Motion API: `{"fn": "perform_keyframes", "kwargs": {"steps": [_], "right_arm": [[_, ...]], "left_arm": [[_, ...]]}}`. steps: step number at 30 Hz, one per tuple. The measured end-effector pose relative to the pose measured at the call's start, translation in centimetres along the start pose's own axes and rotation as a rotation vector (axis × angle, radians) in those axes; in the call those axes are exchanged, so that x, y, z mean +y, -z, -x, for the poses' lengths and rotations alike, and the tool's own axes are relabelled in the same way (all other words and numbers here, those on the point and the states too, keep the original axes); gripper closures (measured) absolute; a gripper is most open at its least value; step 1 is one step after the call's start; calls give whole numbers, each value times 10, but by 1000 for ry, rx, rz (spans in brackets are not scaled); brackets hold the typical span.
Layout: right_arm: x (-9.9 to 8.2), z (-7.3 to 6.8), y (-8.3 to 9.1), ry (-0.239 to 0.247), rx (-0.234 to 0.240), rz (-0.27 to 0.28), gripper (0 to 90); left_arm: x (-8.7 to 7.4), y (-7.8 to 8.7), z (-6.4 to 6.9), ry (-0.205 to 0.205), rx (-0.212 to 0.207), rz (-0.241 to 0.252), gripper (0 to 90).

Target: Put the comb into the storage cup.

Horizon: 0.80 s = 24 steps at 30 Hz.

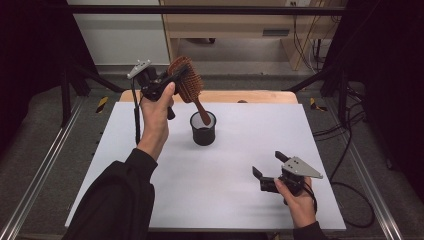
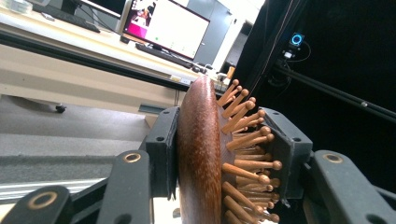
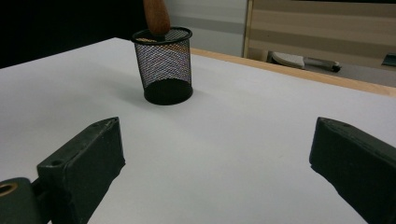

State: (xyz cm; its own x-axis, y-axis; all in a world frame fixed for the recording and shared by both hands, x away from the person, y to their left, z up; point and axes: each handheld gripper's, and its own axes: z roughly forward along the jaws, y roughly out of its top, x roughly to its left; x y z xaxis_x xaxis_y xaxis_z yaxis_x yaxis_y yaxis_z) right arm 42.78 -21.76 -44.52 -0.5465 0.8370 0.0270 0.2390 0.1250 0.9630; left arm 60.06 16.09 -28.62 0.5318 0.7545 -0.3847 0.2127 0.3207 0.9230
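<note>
A brown wooden hairbrush [image 1: 187,82] with wooden pins is held in the air above a black mesh cup [image 1: 203,128] on the white table. My left gripper [image 1: 172,80] is shut on the brush head [image 2: 205,154], one jaw on its smooth back and one on the pins. The brush handle [image 3: 156,16] points down, its tip at the cup's rim [image 3: 161,33]. My right gripper [image 1: 269,169] rests low near the table's front right, open with nothing between its jaws [image 3: 215,168], facing the cup.
The white tabletop [image 1: 240,150] has a wooden strip [image 1: 250,96] along its far edge. Black frame rails and cables run along both sides. A desk with a monitor [image 2: 170,28] stands beyond the table.
</note>
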Motion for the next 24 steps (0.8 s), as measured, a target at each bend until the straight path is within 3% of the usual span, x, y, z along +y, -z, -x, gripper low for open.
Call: {"fn": "perform_keyframes", "kwargs": {"steps": [24], "right_arm": [[0,1,-1,-6,11,-5,42]], "left_arm": [[-17,-14,-10,-16,22,-28,515]]}}
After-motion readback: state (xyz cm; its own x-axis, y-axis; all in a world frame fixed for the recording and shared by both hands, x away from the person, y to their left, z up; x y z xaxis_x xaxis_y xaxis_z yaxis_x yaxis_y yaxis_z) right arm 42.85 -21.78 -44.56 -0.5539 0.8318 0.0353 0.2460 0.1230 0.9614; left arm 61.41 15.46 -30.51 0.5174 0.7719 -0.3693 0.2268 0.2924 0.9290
